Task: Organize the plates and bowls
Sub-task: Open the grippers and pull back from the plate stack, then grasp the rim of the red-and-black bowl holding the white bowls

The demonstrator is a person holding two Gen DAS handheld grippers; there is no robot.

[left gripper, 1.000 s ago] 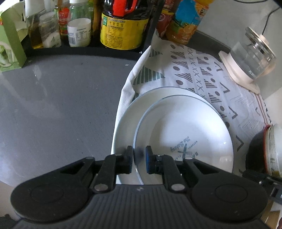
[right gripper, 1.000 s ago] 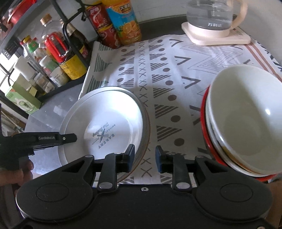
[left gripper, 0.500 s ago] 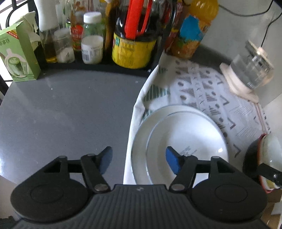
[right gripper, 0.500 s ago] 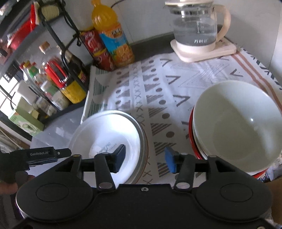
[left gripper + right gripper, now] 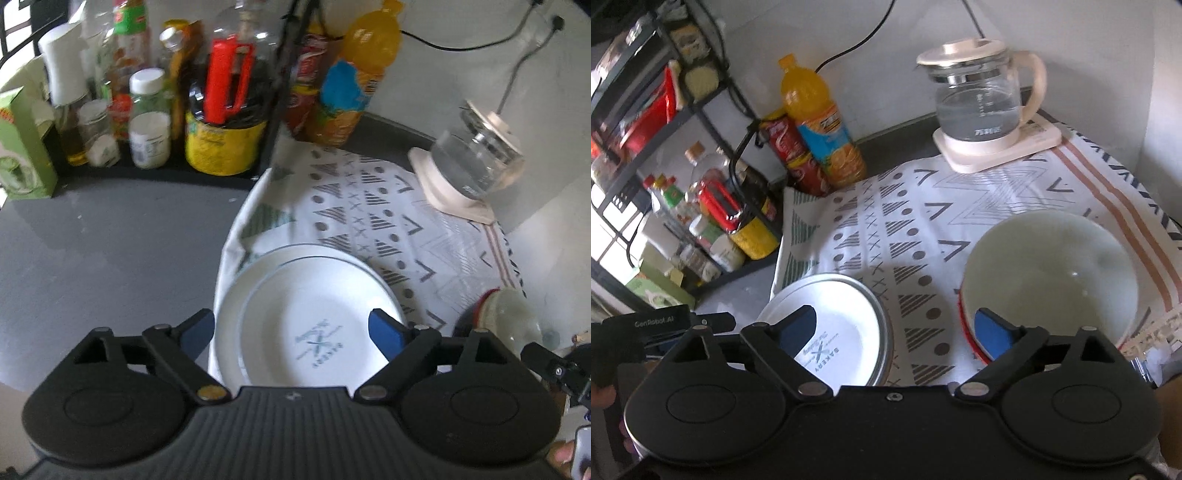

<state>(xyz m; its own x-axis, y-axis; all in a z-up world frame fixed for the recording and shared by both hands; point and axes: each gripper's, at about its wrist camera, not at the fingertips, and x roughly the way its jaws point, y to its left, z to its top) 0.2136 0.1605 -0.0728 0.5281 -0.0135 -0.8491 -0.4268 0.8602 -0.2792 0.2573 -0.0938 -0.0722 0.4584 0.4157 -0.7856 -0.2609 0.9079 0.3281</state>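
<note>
On a grey worktop (image 5: 110, 266), stacked plates (image 5: 314, 314) and nested bowls (image 5: 1049, 280) sit sorted; left claw (image 5: 291, 328) and right claw (image 5: 897, 328) are opening, empty. Next: likely withdrawal.

left gripper (image 5: 291, 330) jaws opening, right gripper (image 5: 895, 330) too, both raised

Home kitchen counter: condiment rack (image 5: 713, 221), glass kettle (image 5: 979, 99), stacked plates (image 5: 310, 317).

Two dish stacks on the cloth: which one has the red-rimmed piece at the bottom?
The bowl stack at the right of the patterned cloth: red shows beneath its white bowls. The plate stack at the cloth's left edge is white with a thin grey rim.
</note>
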